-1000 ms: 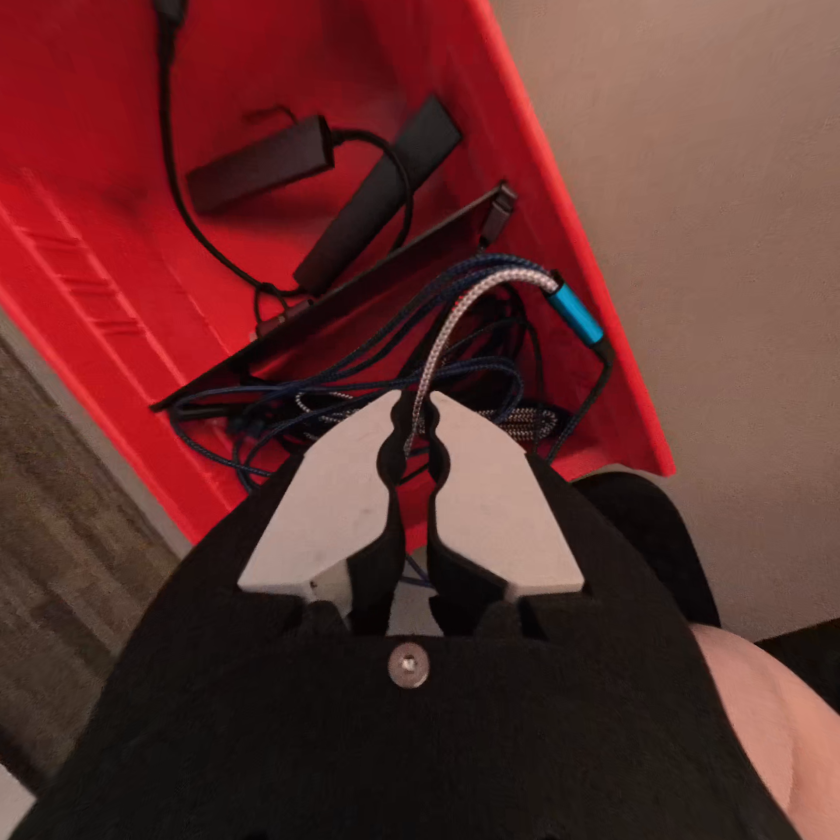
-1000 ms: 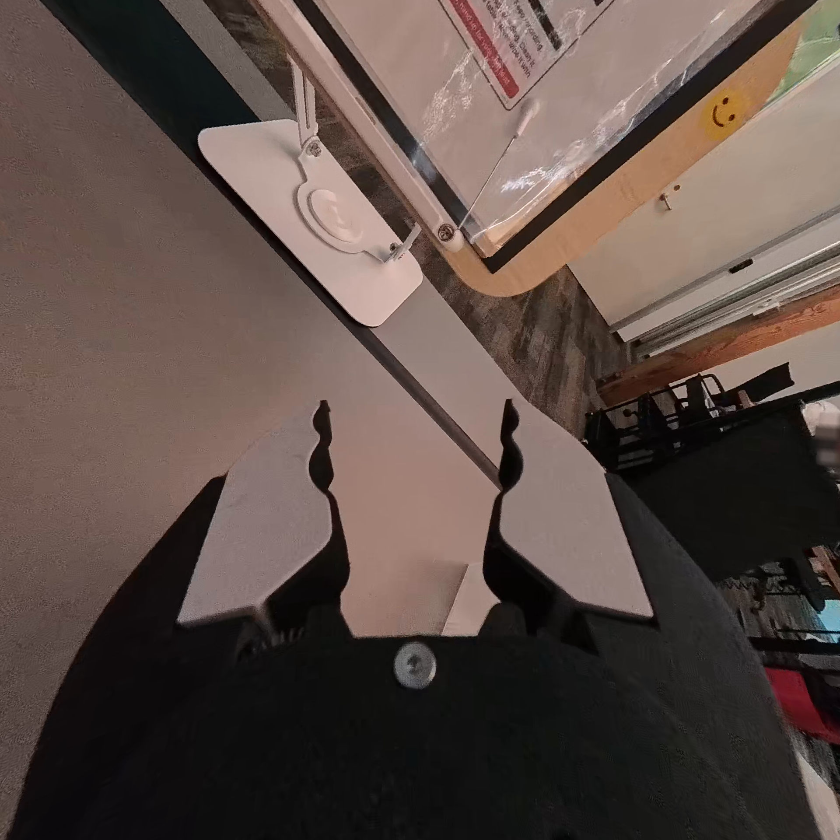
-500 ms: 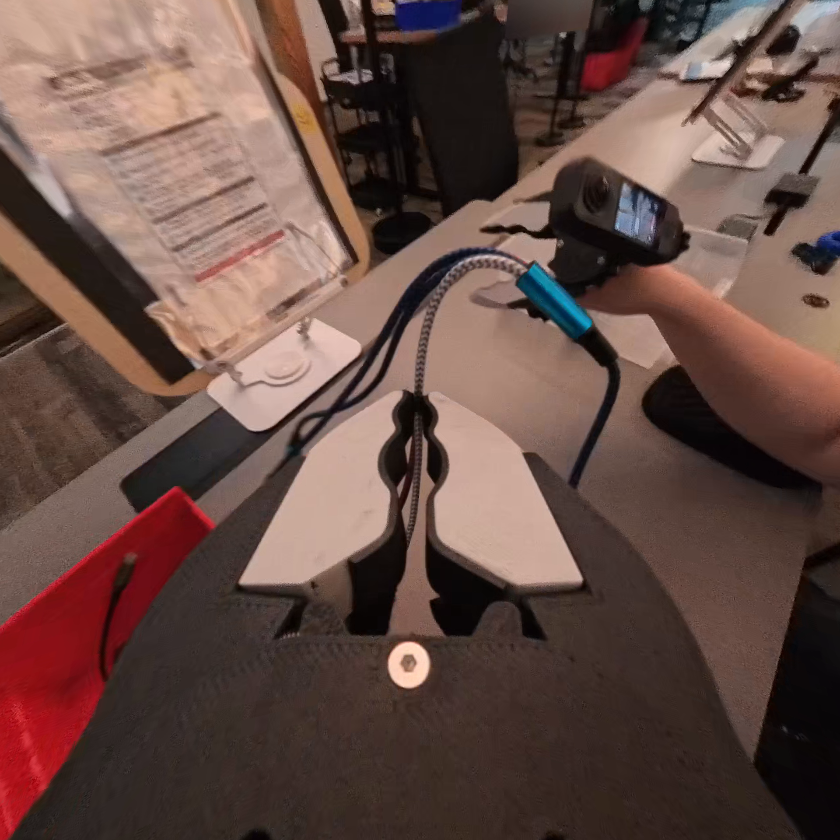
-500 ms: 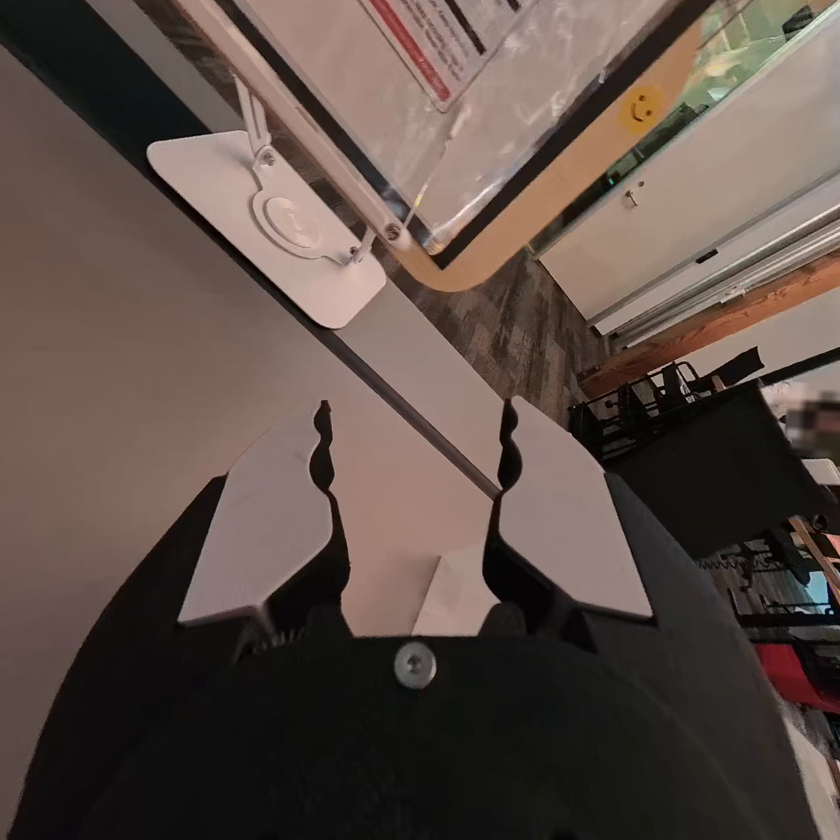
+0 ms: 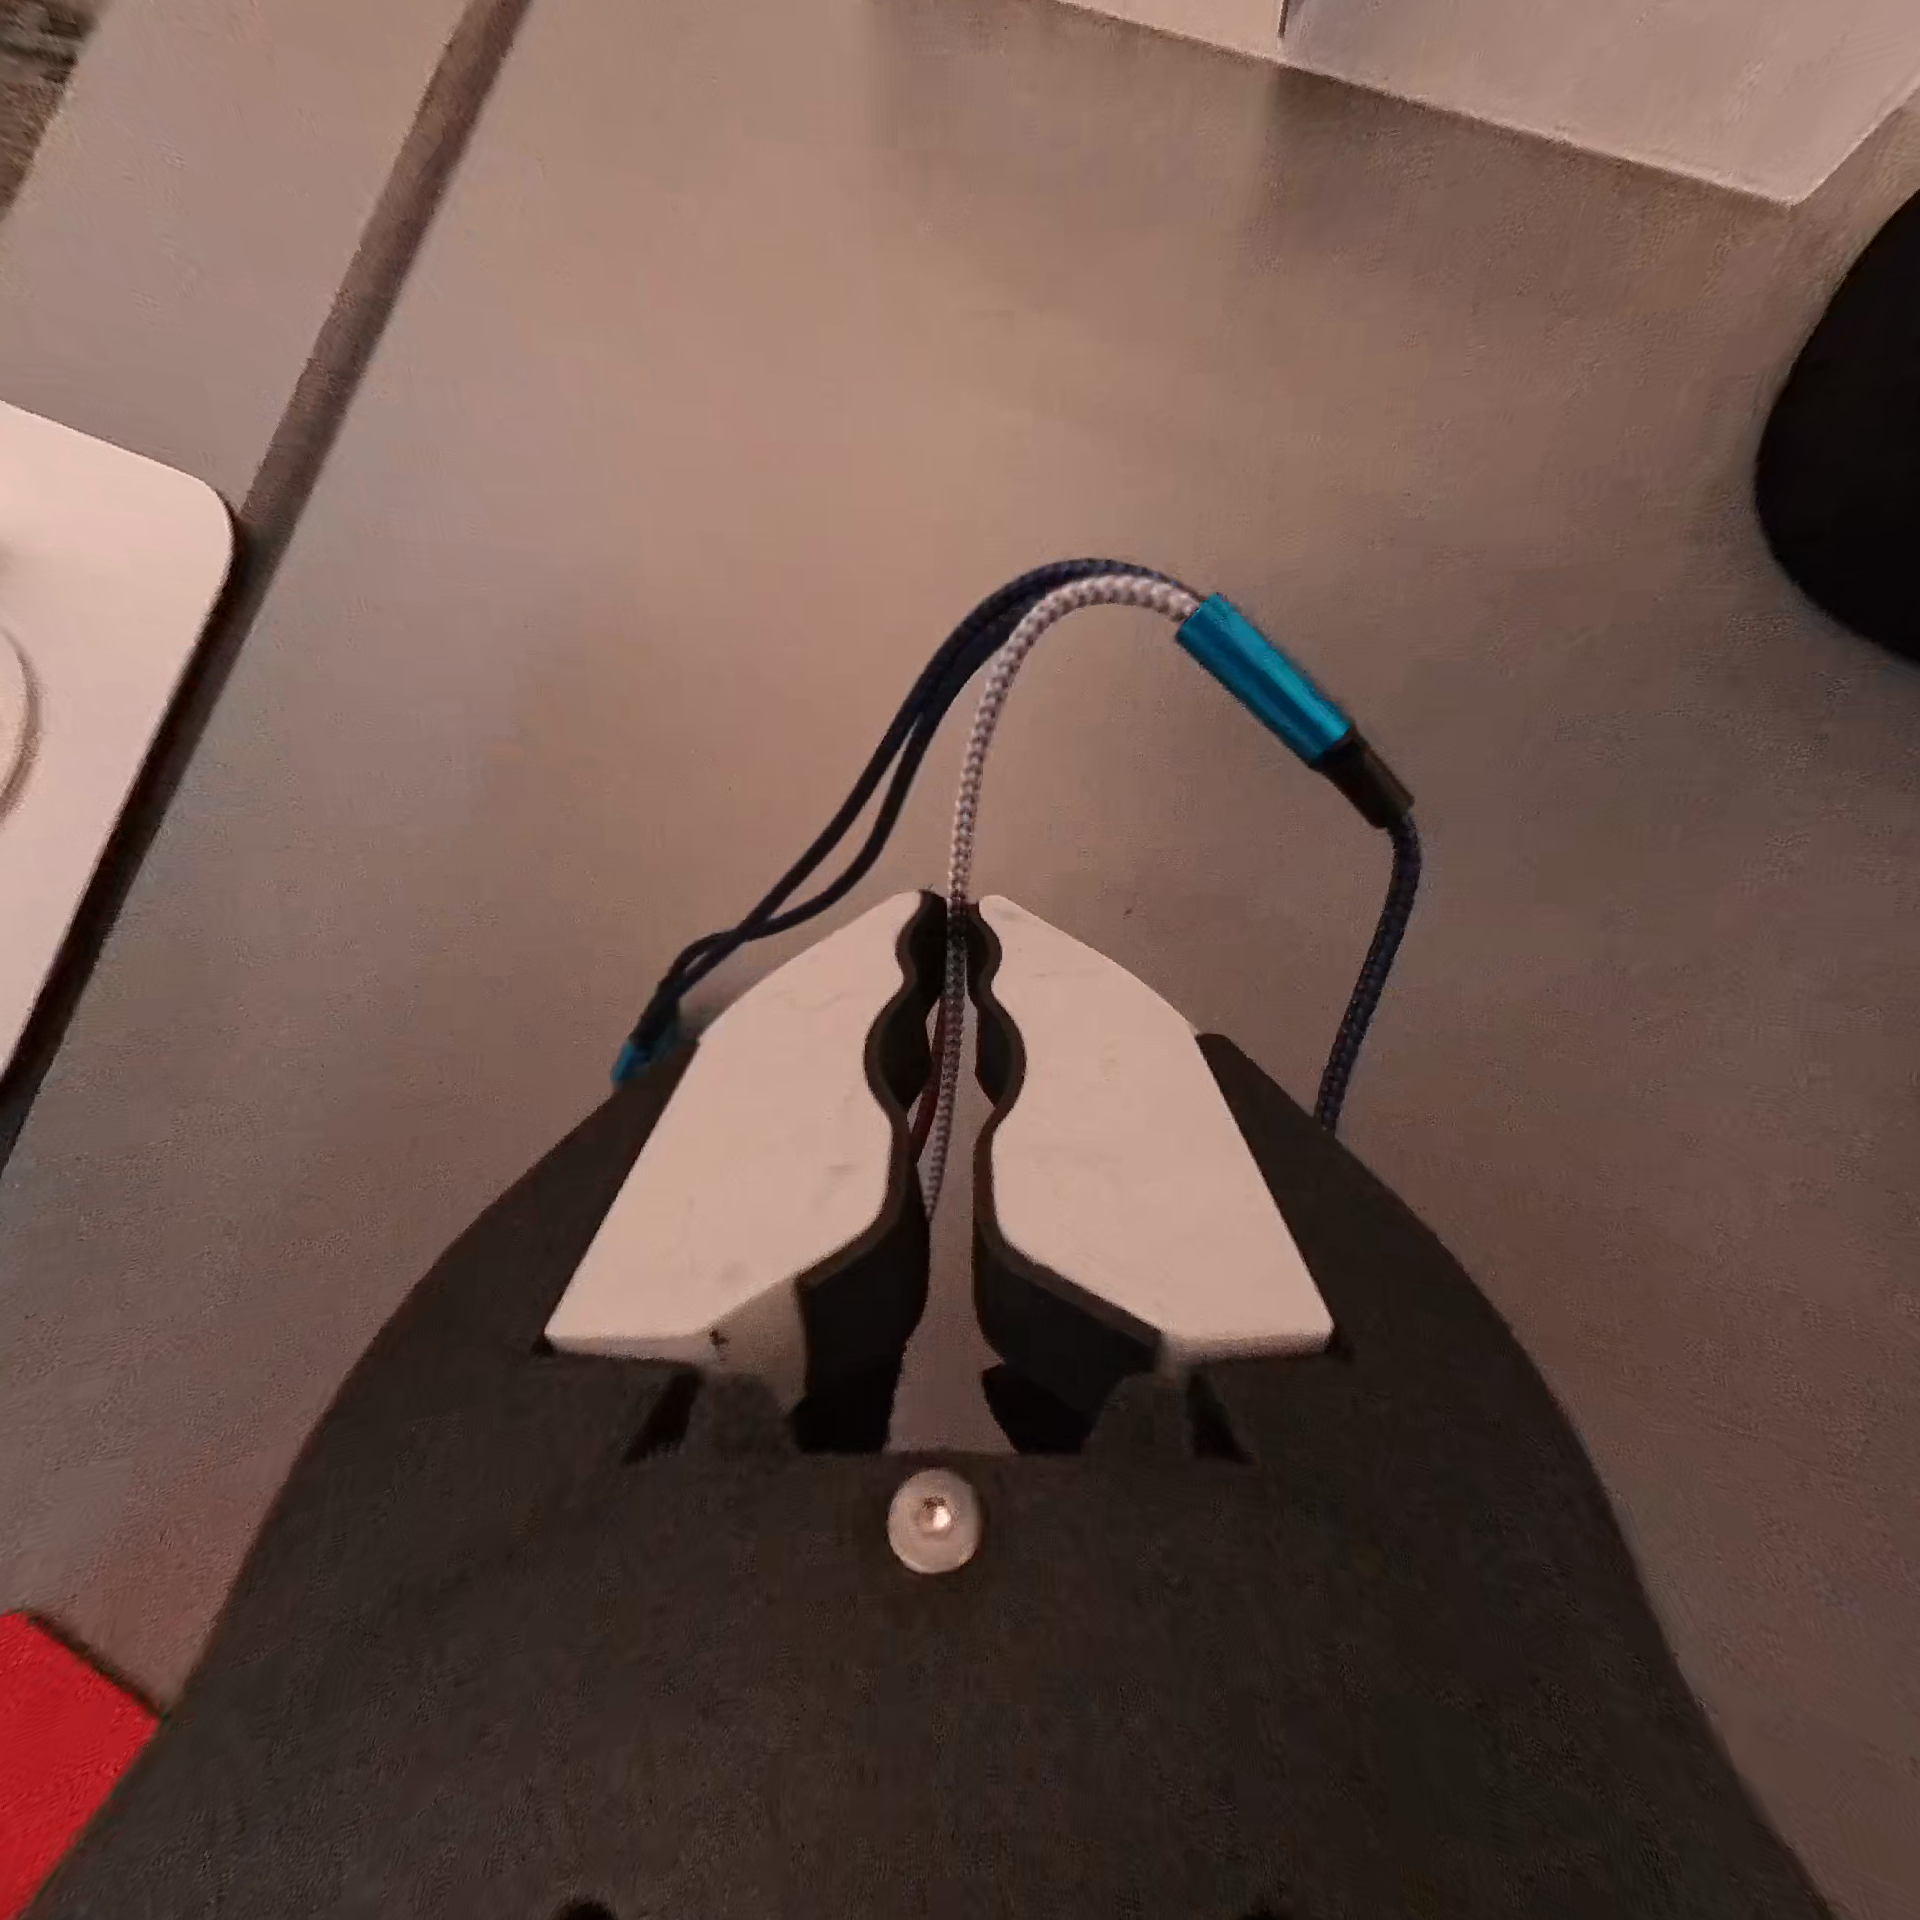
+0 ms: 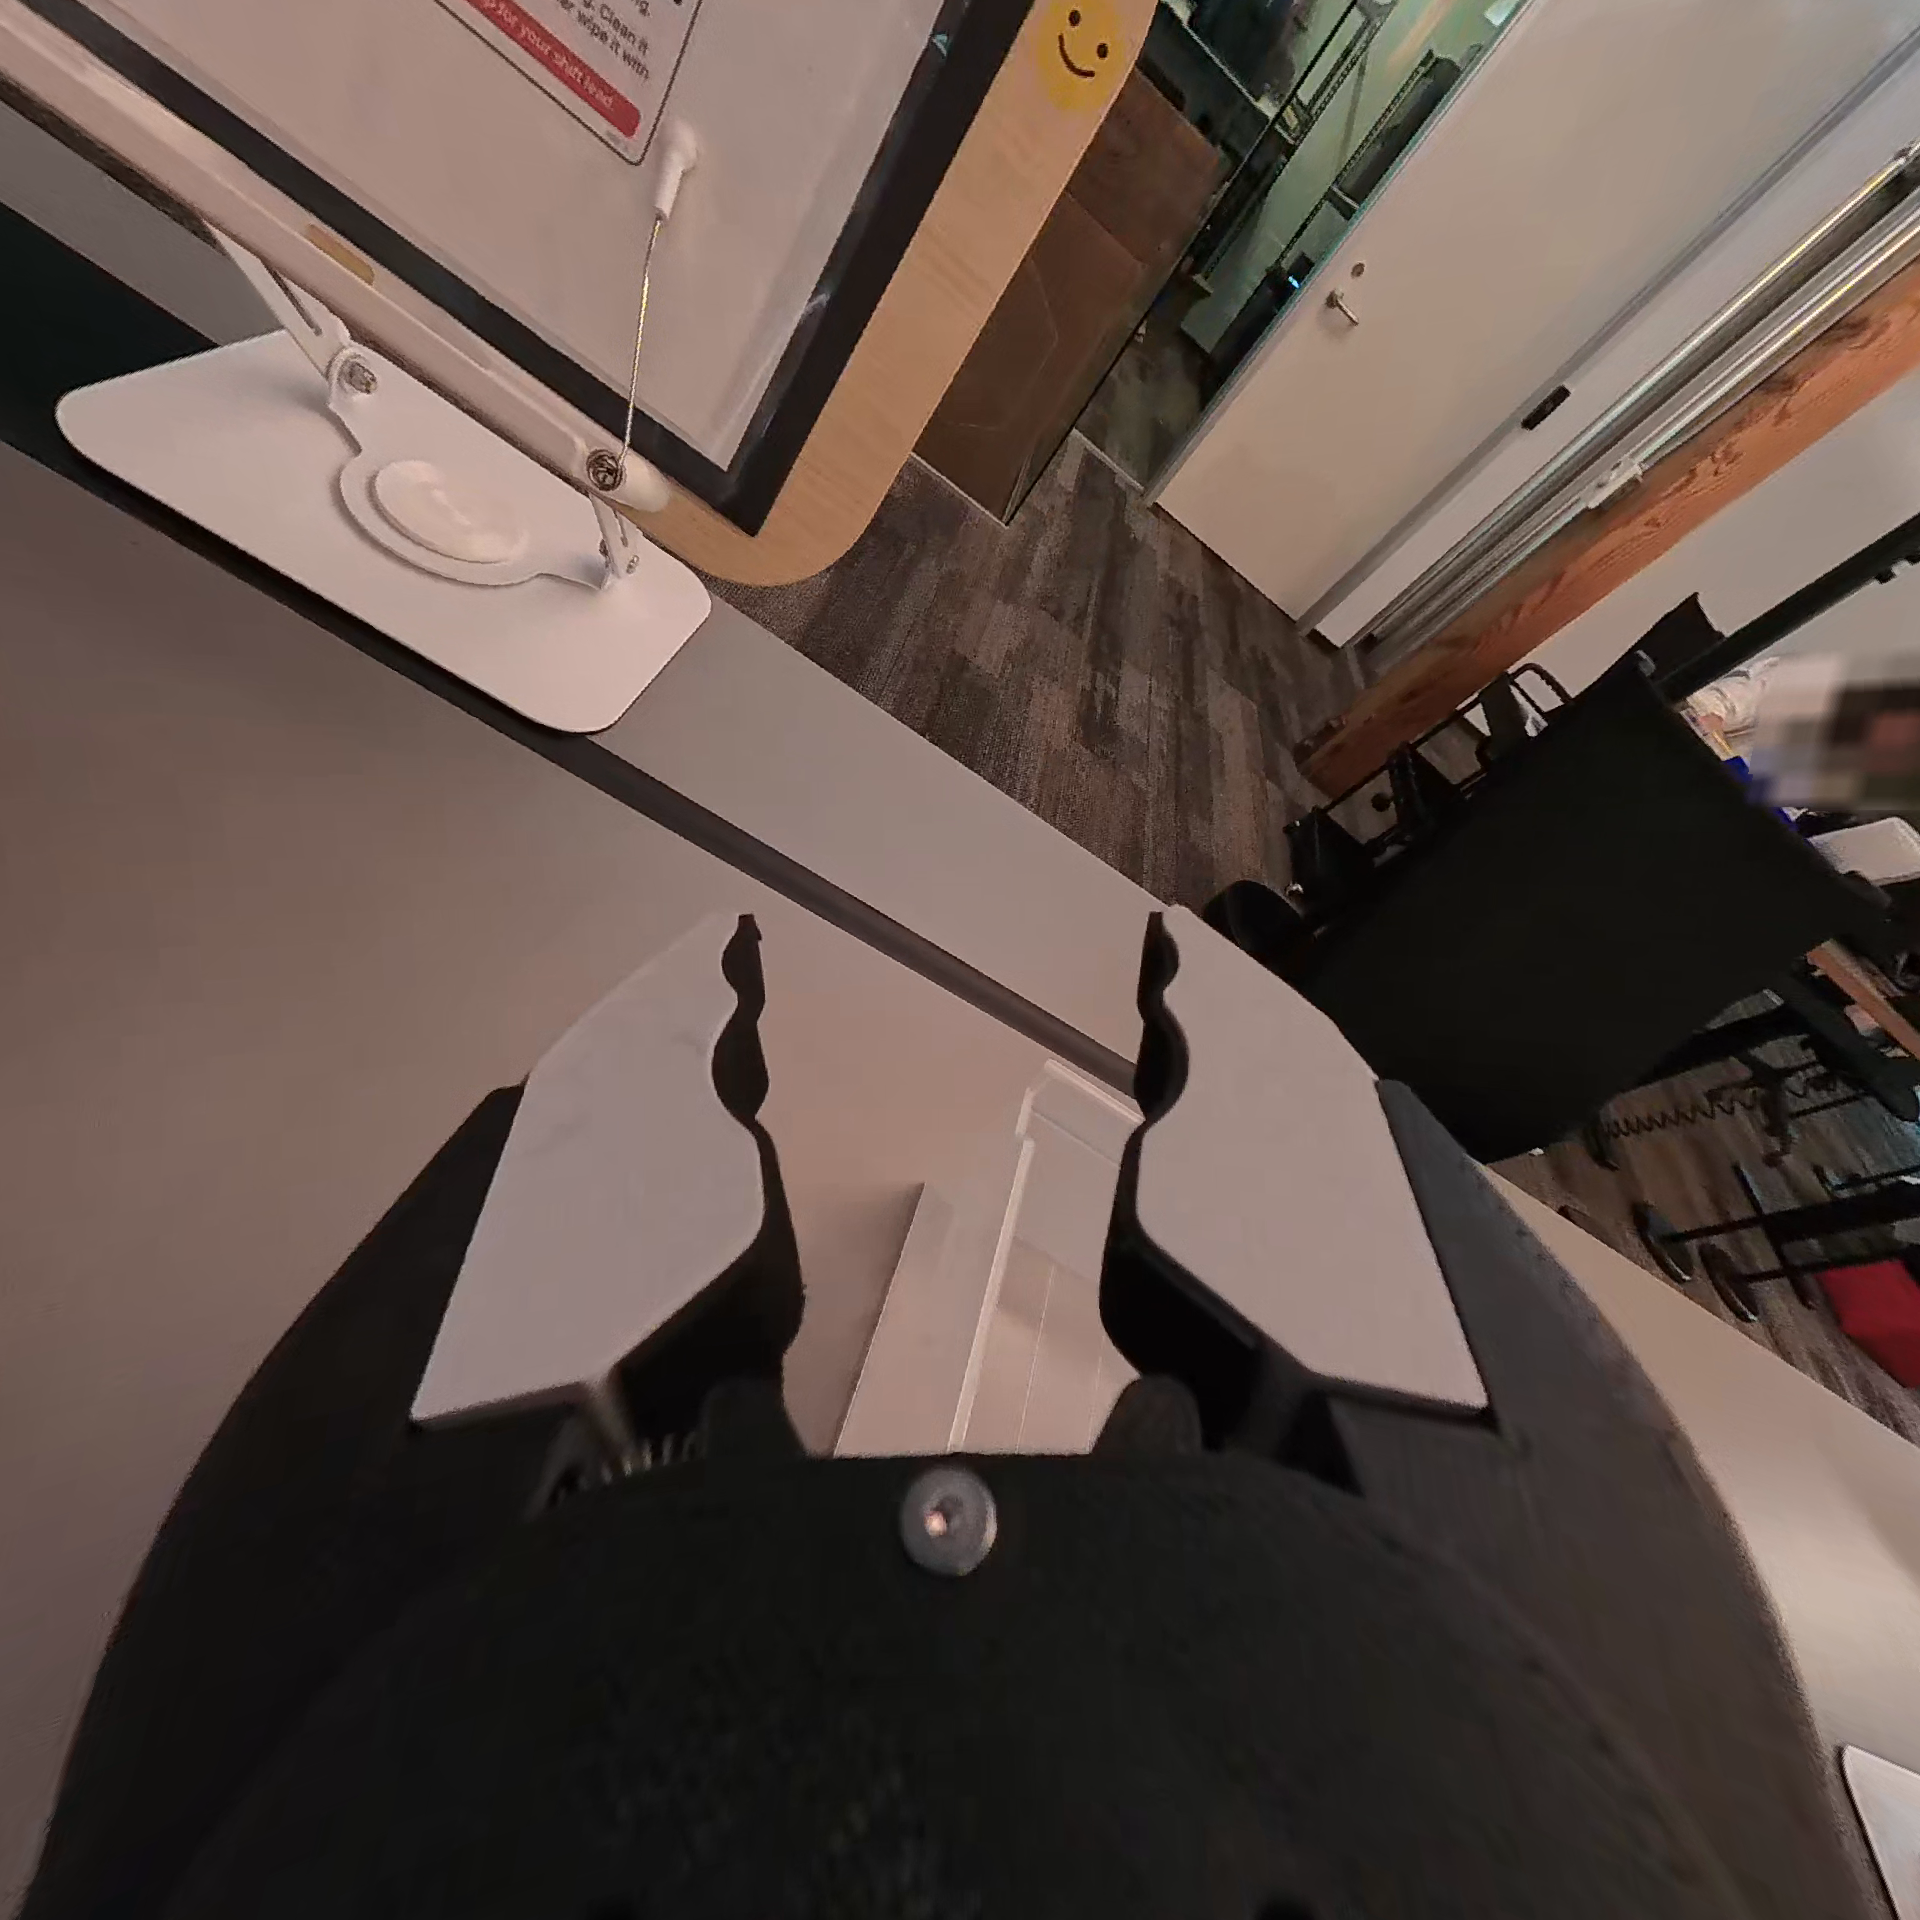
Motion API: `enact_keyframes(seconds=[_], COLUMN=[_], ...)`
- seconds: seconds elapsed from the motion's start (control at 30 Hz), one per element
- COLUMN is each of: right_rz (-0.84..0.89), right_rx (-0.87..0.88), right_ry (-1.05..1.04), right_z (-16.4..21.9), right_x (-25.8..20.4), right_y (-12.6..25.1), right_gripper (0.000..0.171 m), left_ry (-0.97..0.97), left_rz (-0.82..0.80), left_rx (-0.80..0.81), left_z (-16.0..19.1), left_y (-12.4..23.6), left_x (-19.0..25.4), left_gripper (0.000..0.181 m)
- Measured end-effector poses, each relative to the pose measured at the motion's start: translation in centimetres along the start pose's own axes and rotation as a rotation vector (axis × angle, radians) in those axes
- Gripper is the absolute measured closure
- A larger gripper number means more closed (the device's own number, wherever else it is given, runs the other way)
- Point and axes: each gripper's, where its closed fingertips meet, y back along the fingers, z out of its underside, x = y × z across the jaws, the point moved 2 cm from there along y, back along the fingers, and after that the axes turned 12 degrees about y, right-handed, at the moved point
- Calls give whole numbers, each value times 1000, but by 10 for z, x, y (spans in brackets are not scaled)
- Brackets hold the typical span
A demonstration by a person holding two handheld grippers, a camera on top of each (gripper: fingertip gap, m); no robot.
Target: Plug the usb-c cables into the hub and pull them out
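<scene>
My left gripper (image 5: 954, 906) is shut on a white-and-grey braided cable (image 5: 977, 727) and holds it above the grey table (image 5: 831, 364). The cable arches up to a blue metal splitter sleeve (image 5: 1262, 681). Two thin dark blue cables (image 5: 883, 769) run from the sleeve down to the left, one ending in a small blue plug (image 5: 636, 1055). A thicker blue braided cable (image 5: 1371, 956) hangs from the sleeve at the right. My right gripper (image 6: 945, 935) is open and empty above the table (image 6: 260, 883). No hub is in view.
A corner of the red bin (image 5: 52, 1745) shows at lower left. A white stand base (image 5: 94, 675) lies at the left; it also shows in the right wrist view (image 6: 416, 540), holding a framed sign (image 6: 520, 156). A white box (image 6: 997, 1278) sits under the right gripper. A dark round object (image 5: 1849, 436) is at right.
My left gripper has carried the cable bundle out of the red bin, swung over the table, and now tilts down at the tabletop. The right gripper has stayed open, shifting its view slightly.
</scene>
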Motion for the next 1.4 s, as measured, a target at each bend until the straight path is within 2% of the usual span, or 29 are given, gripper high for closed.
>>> enact_keyframes(seconds=[0.17, 0.23, 0.3, 0.37, 0.5, 0.6, 0.67, 0.73, 0.8, 0.87, 0.93, 0.97, 1.13, 1.27, 1.33, 1.4], right_rz=[-16, -17, -15, -9, -1, 5, 6, 6, 3, -4, -10, -11, -25, -33, -35, -40], right_rx=[4, 7, 13, 19, 41, 51, 56, 61, 62, 65, 60, 58, 54, 52, 48, 48], right_ry=[5, 0, -9, -20, -41, -39, -37, -35, -33, -29, -27, -26, -29, -21, -17, -14], right_z=[-1, -1, -1, -1, -2, -5, -6, -8, -9, -9, -8, -7, -4, -4, -3, -4], right_x=[-3, -2, 1, 5, 12, 14, 14, 14, 13, 12, 11, 10, 9, 7, 6, 4], right_y=[0, 1, 2, 4, 9, 12, 14, 15, 16, 15, 14, 13, 10, 8, 7, 7], right_gripper=[100, 100, 100, 100, 100, 100, 100, 100, 100, 100, 100, 100, 100, 100, 100, 100], left_ry=[-65, -52, -18, 22, 13, -56, 5, 162, 322, 348, 330, 336, 382, 328, 352, 377], left_rz=[5, 32, 54, 64, 52, -129, -232, -306, -401, -511, -444, -380, -179, -133, -129, -60], left_rx=[-131, -135, -105, -73, -33, 32, 76, 81, 3, -101, -172, -189, -199, -298, -344, -324], left_z=[27, 31, 25, 15, -7, -14, -7, 16, 58, 97, 124, 133, 159, 182, 189, 188], left_y=[-35, -43, -42, -29, 34, 101, 149, 190, 220, 237, 230, 223, 199, 181, 174, 166], left_x=[9, 13, 16, 17, 30, 11, -15, -47, -85, -120, -132, -135, -152, -151, -155, -154], left_gripper=[178, 175, 139, 113, 105, 103, 102, 103, 104, 105, 103, 96, 89, 78, 78, 83])
